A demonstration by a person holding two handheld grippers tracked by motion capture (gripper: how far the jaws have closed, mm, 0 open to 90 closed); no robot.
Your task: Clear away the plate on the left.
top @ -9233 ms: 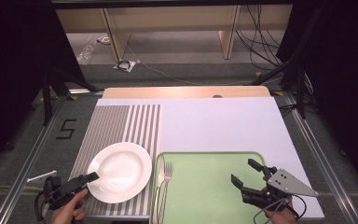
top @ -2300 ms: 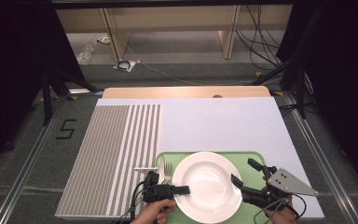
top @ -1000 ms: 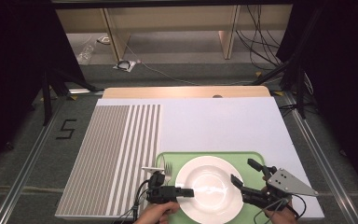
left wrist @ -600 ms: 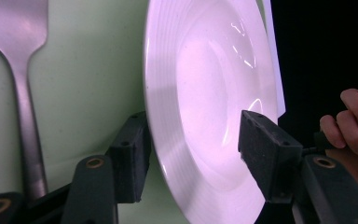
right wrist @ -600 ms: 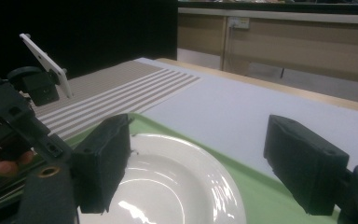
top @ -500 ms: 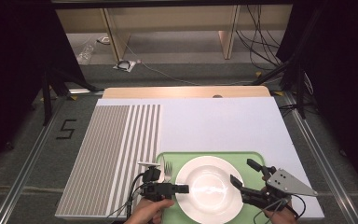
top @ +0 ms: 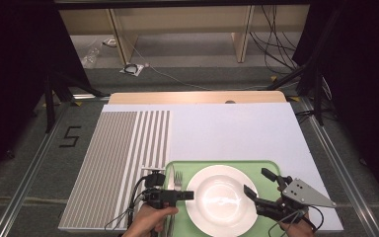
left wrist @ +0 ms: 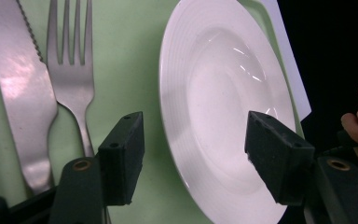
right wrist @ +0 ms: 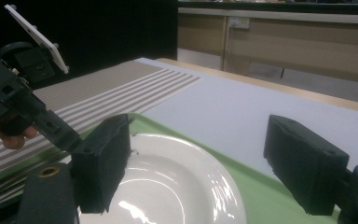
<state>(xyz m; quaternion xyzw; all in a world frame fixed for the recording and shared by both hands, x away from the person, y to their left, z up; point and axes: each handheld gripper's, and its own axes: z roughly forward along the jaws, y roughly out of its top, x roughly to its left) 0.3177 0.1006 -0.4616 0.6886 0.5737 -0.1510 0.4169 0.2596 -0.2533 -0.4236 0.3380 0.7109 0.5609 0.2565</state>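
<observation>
We see a white plate (top: 221,199) lying flat in a green tray (top: 271,168) at the near edge of the bench (top: 237,128), with a fork (top: 178,178) just to its left in the same tray. In the left claw view the fork (left wrist: 72,70) lies beside a knife (left wrist: 21,88), both on the tray's green floor and clear of the plate's rim.

The left claw (top: 187,194), held in a hand (top: 150,222) that comes in from the bottom of the high view, points at the plate's left rim. Its jaws have just been opening and now stand spread; from its own camera we find one jaw over the green floor by the fork handle and the other over the plate's (left wrist: 214,102) bowl, the rim between them but neither pad pressing on it.

The right claw (top: 261,190) waits at the plate's right side, its jaws also spread wide. In its own view we see nothing between them, the plate (right wrist: 168,182) lying below and the left claw (right wrist: 51,123) beyond
</observation>
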